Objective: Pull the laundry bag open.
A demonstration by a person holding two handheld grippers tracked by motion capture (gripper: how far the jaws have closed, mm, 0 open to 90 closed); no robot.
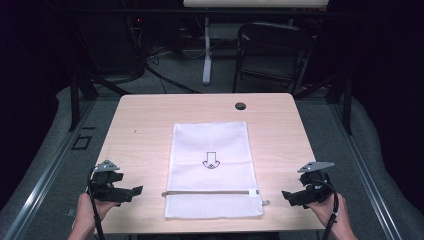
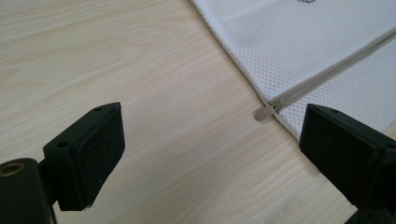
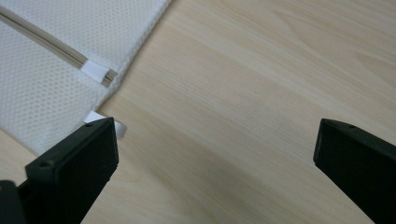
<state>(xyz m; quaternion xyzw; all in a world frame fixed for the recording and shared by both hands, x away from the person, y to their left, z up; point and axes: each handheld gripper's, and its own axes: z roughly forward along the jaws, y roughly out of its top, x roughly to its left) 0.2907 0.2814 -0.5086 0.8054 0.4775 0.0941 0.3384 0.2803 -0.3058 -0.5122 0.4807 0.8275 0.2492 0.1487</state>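
A white mesh bag printed with a black arrow lies flat in the middle of the wooden table. A zip runs across it near the front edge. My left gripper hovers at the front left, apart from the bag, open and empty. The left gripper view has the left gripper with jaws wide over bare wood, the bag and its zip pull just ahead. My right gripper is at the front right, also open and empty. Beyond the right gripper lie the bag's corner and a small white tag.
A dark round cable hole sits near the table's far edge. Behind the table stand a black chair and a white post. Metal rails run along the floor on both sides of the table.
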